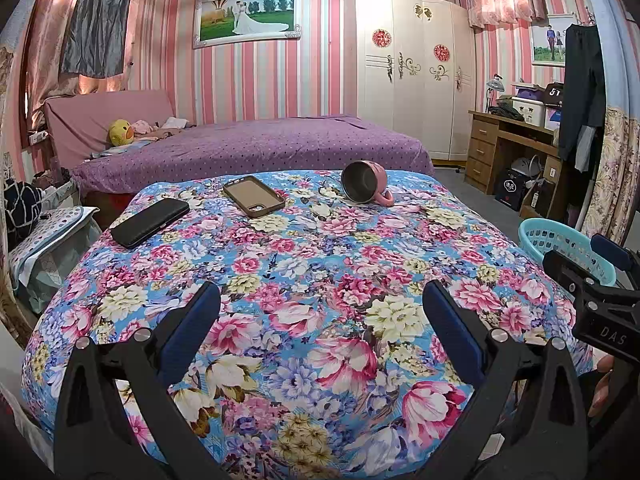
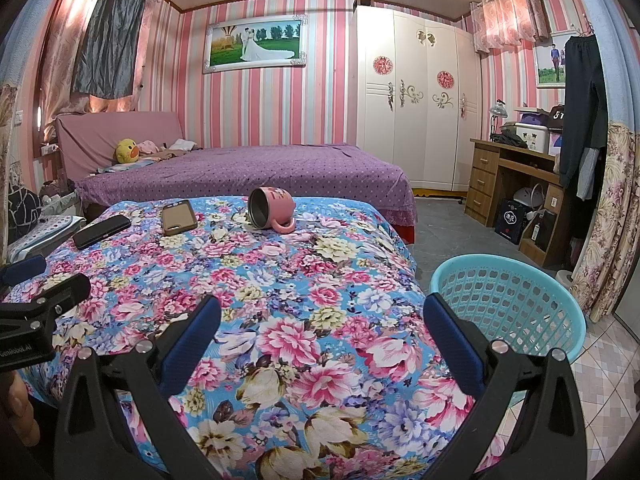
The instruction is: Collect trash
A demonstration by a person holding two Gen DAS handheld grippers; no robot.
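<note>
Right now both of my grippers hover side by side over the near end of a bed spread with a flowered quilt [image 1: 320, 280] in blue, pink and cream. My left gripper [image 1: 320, 312] has its jaws spread wide apart with nothing between them, only quilt showing in the gap. My right gripper [image 2: 320, 320] is the same, jaws wide apart and empty, and it sits just to the right of the left one.

Three things lie on the far part of the quilt, well apart from both grippers. On the left is a black phone [image 1: 150, 222] lying flat near the quilt's edge. Near it, toward the middle, is a brown phone case [image 1: 254, 196], lying with its hollow side up. Farther right is a pink mug [image 1: 364, 186] tipped on its side, dark inside, its mouth facing me and its handle resting on the quilt.

A turquoise plastic basket [image 2: 508, 304] with a lattice wall stands just beside the bed's right side, close to my right gripper. Beyond the quilt is a purple dotted bed [image 1: 260, 148].
</note>
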